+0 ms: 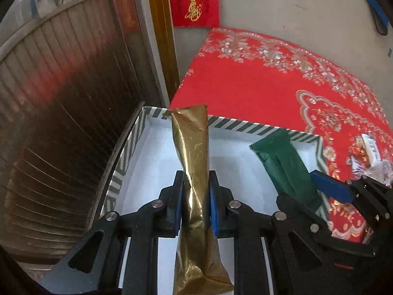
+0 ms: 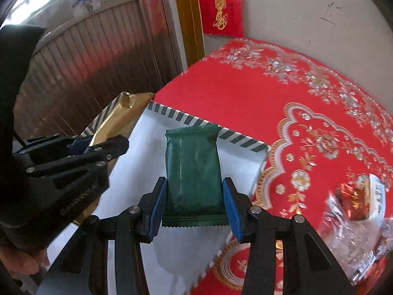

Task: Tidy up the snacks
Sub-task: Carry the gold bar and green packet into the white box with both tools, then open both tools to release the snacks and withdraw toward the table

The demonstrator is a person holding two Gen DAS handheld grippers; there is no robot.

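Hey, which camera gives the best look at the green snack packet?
The right wrist view: the green snack packet fills the centre, flat face to the lens, gripped by the right claw above the striped box. The left wrist view shows it off to the side, angled and partly hidden.
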